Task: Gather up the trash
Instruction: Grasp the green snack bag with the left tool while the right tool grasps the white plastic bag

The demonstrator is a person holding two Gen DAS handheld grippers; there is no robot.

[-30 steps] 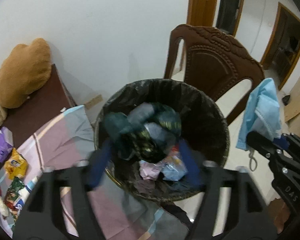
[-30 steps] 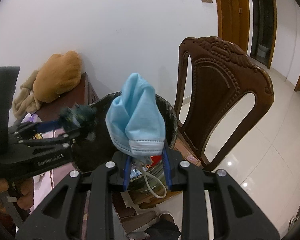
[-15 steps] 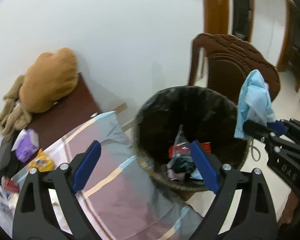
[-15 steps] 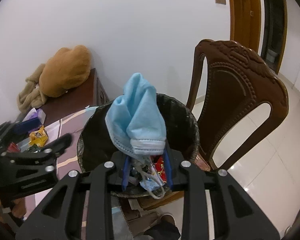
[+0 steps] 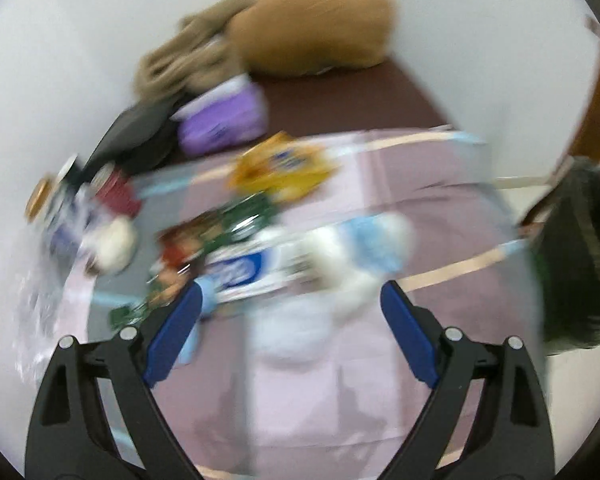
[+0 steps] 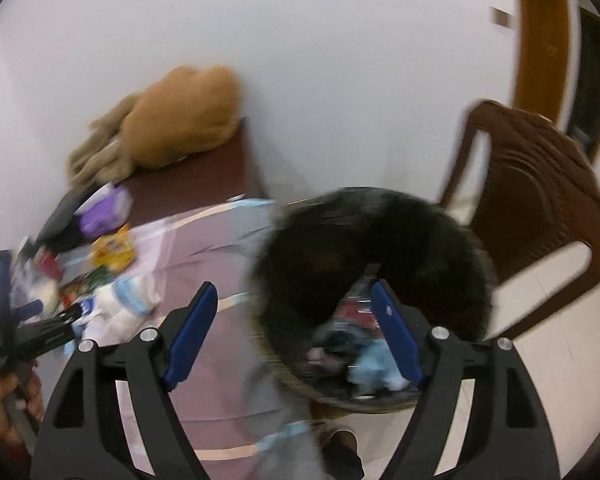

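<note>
Over the bin: our right claw (image 6: 292, 332) has just been opening, its jaws now apart and empty.
Mask: the crumpled pale-blue face mask (image 6: 374, 368) now lies inside the black-lined round bin (image 6: 300, 240).
Left claw (image 5: 290, 332): apart, empty, above the litter on the pink-clothed surface (image 5: 440, 216).
Meaning: one piece binned; we judge more remain.

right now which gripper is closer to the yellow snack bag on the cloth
Left. The left gripper hovers open over the litter just short of the yellow snack bag; the right gripper is open over by the trash bin.
</note>
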